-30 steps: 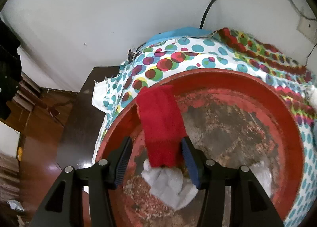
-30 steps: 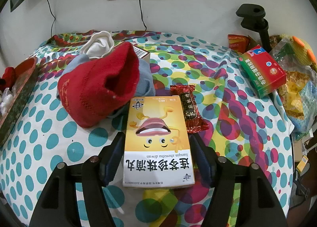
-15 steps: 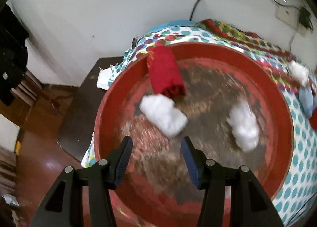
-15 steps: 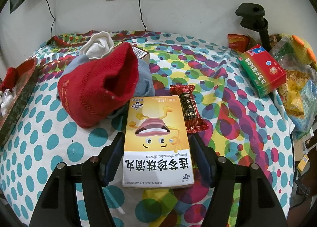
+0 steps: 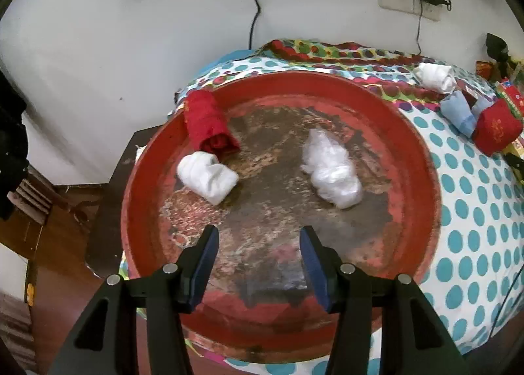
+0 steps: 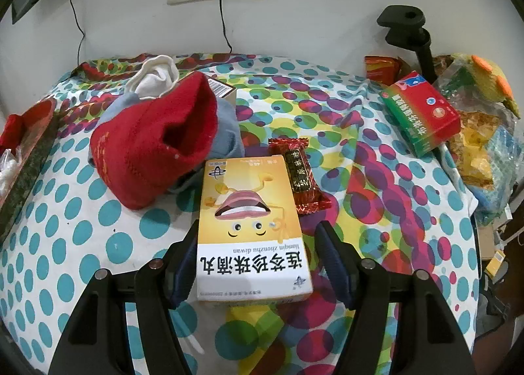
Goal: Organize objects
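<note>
While the left gripper hangs over the near part of a round, worn red metal tray, its fingers are spread apart with nothing between them. Beyond the fingertips, well apart from them, three bundles lie on the tray's scuffed floor: a rolled white sock ahead and to the left, a rolled red sock just behind it and touching it, leaning on the far-left rim, and a crumpled clear plastic bag ahead and to the right. The tray sits on a counter covered by a polka-dot cloth, where a light-blue sock and a red knitted sock lie past the tray's right rim.

The right gripper has its fingers parted on either side of a yellow medicine box with a cartoon mouth, which lies flat on the cloth; the left finger sits right against the box edge, the right finger stands slightly off it. Just beside the box's far right corner lies a red-and-black wrapped snack. A red and green box rests well off to the right.
</note>
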Tool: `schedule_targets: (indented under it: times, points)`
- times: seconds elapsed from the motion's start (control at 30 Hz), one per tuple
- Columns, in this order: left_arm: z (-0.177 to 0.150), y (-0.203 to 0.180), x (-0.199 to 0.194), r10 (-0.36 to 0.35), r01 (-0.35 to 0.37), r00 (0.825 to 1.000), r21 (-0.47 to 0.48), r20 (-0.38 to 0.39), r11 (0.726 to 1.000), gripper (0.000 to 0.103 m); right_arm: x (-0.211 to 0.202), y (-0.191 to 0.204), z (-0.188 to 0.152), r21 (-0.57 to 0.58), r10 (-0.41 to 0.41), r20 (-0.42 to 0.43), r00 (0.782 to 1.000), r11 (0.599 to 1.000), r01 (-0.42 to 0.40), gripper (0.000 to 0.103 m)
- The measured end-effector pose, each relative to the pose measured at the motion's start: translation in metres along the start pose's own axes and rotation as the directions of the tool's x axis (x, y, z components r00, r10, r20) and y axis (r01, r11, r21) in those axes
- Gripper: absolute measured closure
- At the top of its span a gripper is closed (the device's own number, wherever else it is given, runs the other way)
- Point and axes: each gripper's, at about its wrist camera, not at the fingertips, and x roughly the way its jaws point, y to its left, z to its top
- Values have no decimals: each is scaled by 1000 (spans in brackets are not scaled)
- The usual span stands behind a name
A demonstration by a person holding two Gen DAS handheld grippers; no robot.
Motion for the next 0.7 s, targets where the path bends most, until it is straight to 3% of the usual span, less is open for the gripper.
schedule_targets:
  times: [0.07, 0.1, 0.2, 0.37, 0.7]
  points:
    - [-1, 7, 3, -26, 26, 1000, -22, -5, 999, 50, -2, 3, -1, -10, -8, 6, 1000, 1000, 8, 42]
    - [-2, 10, 4, -34, 34, 999, -30, -8, 999, 50, -3, 4, -1, -13, -15, 7, 1000, 1000, 15, 49]
    - [-4, 15, 6, -46, 46, 999, -36, -7, 998, 50, -7, 8, -4, -12, -24, 16, 1000, 1000, 25, 53]
    - [-7, 18, 9, -67, 66, 998, -36, -6, 997, 50, -17, 20, -11, 2, -19, 12, 1000, 1000, 19, 54]
    - [-7, 28, 11, -77, 78, 997, -61, 11, 995, 50, -49, 46, -24, 35, 95, 22, 995, 995, -95, 54]
